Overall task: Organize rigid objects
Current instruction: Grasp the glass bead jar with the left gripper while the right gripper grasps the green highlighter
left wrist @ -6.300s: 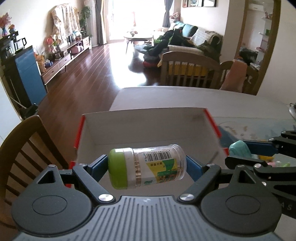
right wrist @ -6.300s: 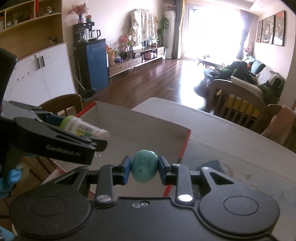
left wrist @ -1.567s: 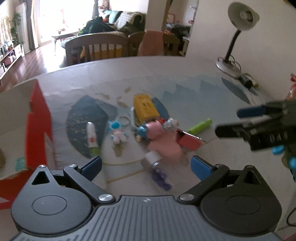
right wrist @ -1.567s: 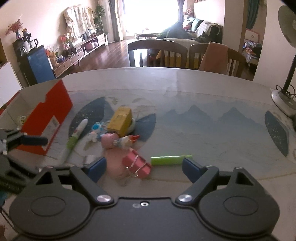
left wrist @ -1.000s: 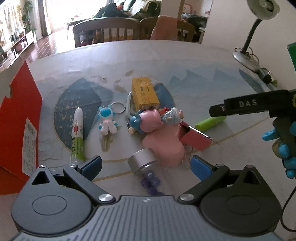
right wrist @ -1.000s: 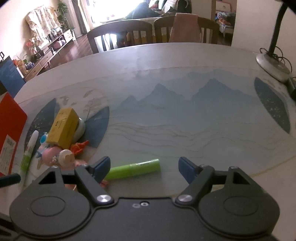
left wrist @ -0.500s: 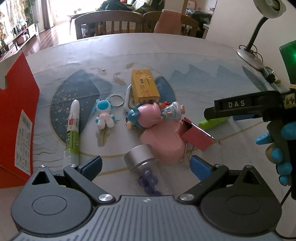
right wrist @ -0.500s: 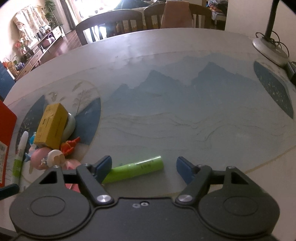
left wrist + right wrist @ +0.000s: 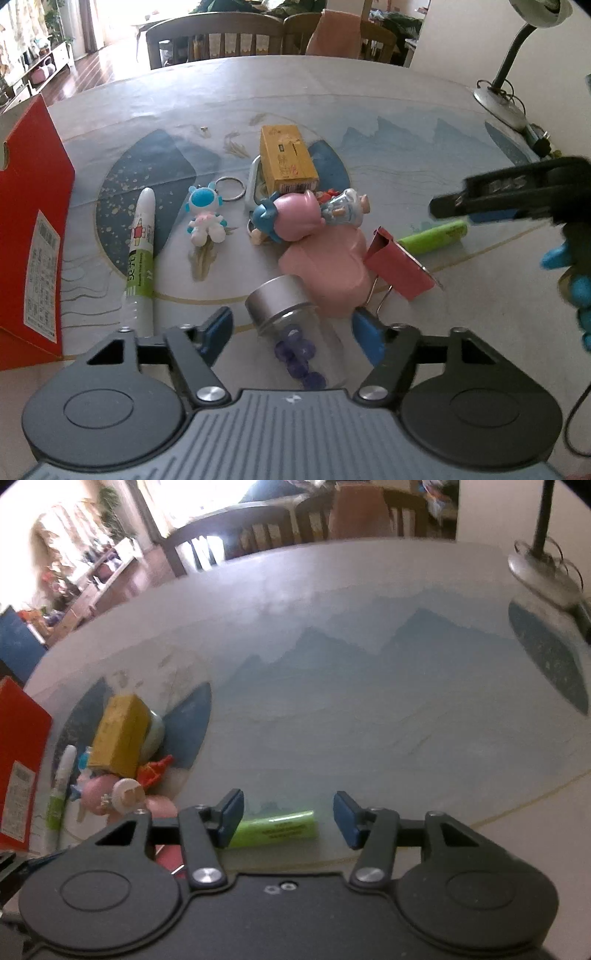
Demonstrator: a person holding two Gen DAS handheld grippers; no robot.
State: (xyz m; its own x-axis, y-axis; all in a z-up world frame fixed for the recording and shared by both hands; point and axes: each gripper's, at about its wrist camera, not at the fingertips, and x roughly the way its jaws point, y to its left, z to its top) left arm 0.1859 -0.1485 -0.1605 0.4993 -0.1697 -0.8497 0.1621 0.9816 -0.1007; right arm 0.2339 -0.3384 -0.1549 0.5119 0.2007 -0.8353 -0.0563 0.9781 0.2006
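Note:
A clear jar [image 9: 280, 302] with a silver lid and purple beads lies on the table between the fingers of my left gripper [image 9: 291, 332]. Its jaws are closing and a small gap still shows on each side of the jar. A green tube [image 9: 275, 829] lies crosswise between the fingers of my right gripper [image 9: 288, 819]. Those jaws are closing too; the left pad is at the tube's end and the right pad stands apart from it. The left wrist view shows the same green tube [image 9: 434, 236] under my right gripper [image 9: 452, 199]. The red cardboard box [image 9: 33, 206] stands at the left.
Clustered beyond the jar are a pink binder clip [image 9: 399, 266], a pink pig toy [image 9: 295, 218], a yellow box [image 9: 286, 158], an astronaut keychain [image 9: 205, 218] and a glue pen [image 9: 142, 240]. A desk lamp [image 9: 498, 99] stands at the far right; chairs line the far edge.
Both grippers' jaws have narrowed. The left one has edged in around the bead jar, and the right one has come down over the green tube.

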